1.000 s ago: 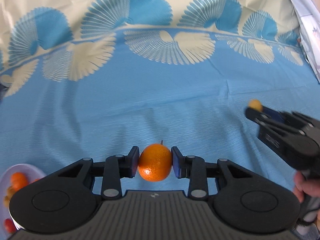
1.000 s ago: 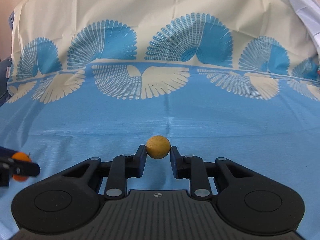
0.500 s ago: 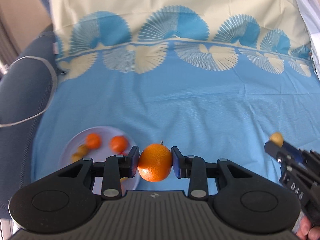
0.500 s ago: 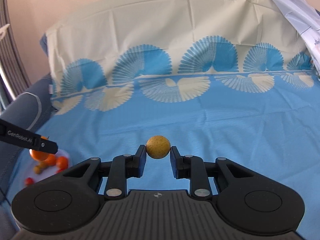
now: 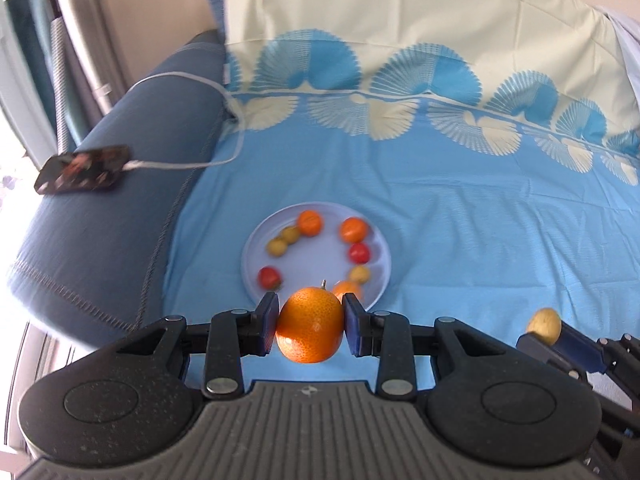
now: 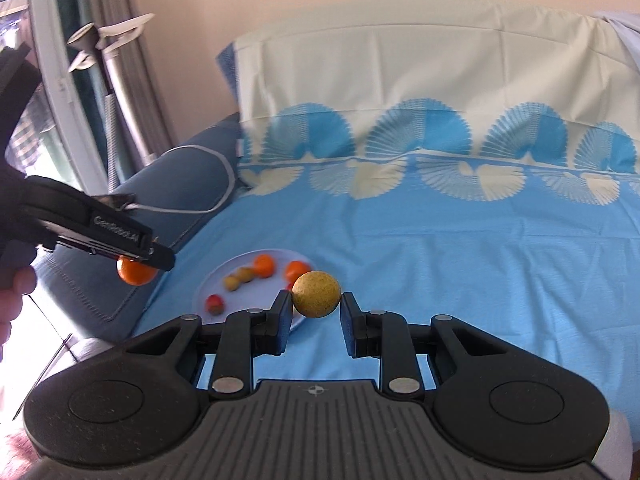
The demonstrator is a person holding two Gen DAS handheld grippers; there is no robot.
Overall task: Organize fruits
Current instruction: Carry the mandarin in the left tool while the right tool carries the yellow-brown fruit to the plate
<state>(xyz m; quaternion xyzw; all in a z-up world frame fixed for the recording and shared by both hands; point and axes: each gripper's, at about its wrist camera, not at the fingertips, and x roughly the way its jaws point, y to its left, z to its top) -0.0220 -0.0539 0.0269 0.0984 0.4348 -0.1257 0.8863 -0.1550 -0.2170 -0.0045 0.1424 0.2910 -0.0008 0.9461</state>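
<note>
The left gripper (image 5: 310,330) pinches an orange (image 5: 310,330) above the near rim of the plate (image 5: 256,258) of small fruits on the blue bedsheet (image 5: 460,220), while the right gripper (image 6: 316,320) clamps a yellow fruit (image 6: 316,294) beside that plate.

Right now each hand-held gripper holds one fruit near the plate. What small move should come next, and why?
Probably bring the left hand-held gripper forward and down over the plate, then let go. It is shut on the orange just short of the plate's near rim, and the plate's middle looks bare. The right hand-held gripper, shut on the yellow fruit, can follow.
</note>
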